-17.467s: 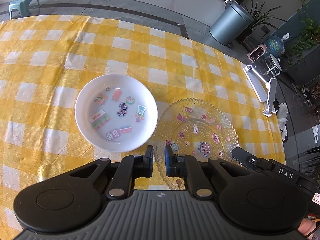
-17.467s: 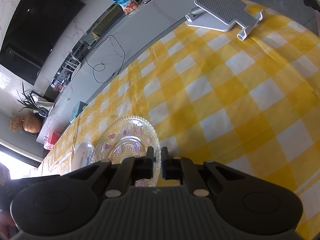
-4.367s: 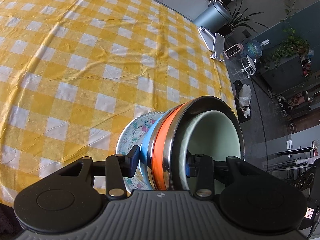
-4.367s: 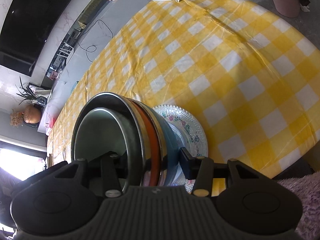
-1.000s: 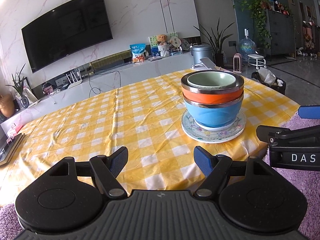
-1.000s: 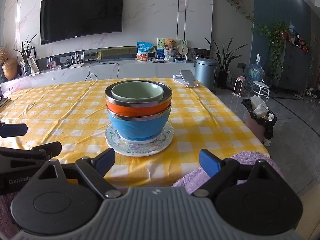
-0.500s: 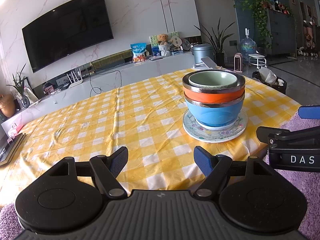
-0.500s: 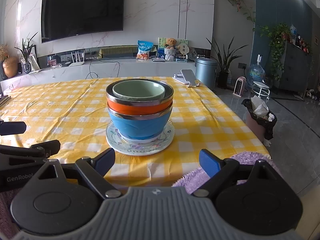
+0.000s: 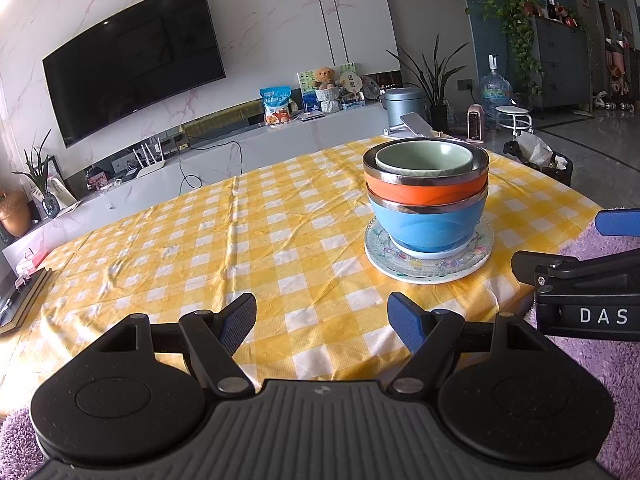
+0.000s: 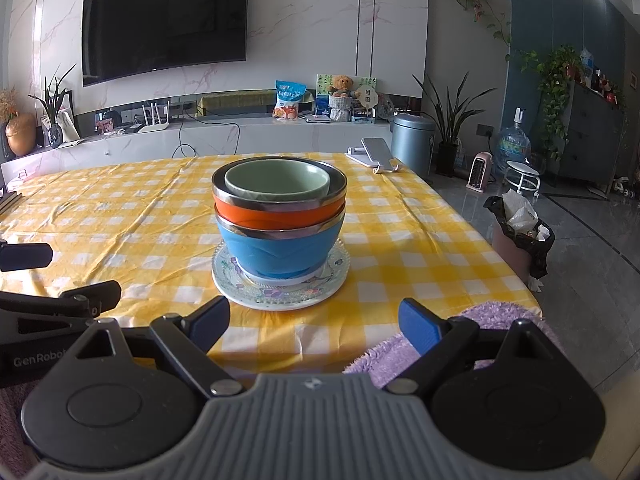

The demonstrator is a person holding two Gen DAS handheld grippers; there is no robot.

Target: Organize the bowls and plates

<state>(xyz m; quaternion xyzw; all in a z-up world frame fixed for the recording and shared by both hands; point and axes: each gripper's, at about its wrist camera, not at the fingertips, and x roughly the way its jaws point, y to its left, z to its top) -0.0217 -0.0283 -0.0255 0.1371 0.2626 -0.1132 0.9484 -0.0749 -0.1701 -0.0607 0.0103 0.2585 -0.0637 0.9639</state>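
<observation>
Three bowls sit nested on stacked plates, and that stack is the landmark for everything else. Beneath it spreads the tabletop (image 10: 120, 208), covered in a yellow-and-white checked cloth; the stack stands near the edge closest to the cameras. At the far corner of the tabletop, well behind the stack, lies a grey tablet stand (image 10: 376, 152).

Closest to the cameras and short of the stack, the left gripper (image 9: 322, 316) has its jaws spread wide with nothing between them, only checked cloth showing in the gap. The right gripper (image 10: 316, 320) is likewise spread wide and empty, apart from the stack, which shows just above the gap between its blue pads.

At the bottom of the stack a clear patterned glass plate (image 10: 340, 268) lies flat on the cloth, with a white plate (image 10: 280, 278) on top of it. On that stands the blue bowl (image 10: 280, 248), upright. An orange bowl (image 10: 276, 214) with a steel rim is nested in it. Inside the orange one sits the smallest, a pale green bowl (image 10: 276, 180).
</observation>
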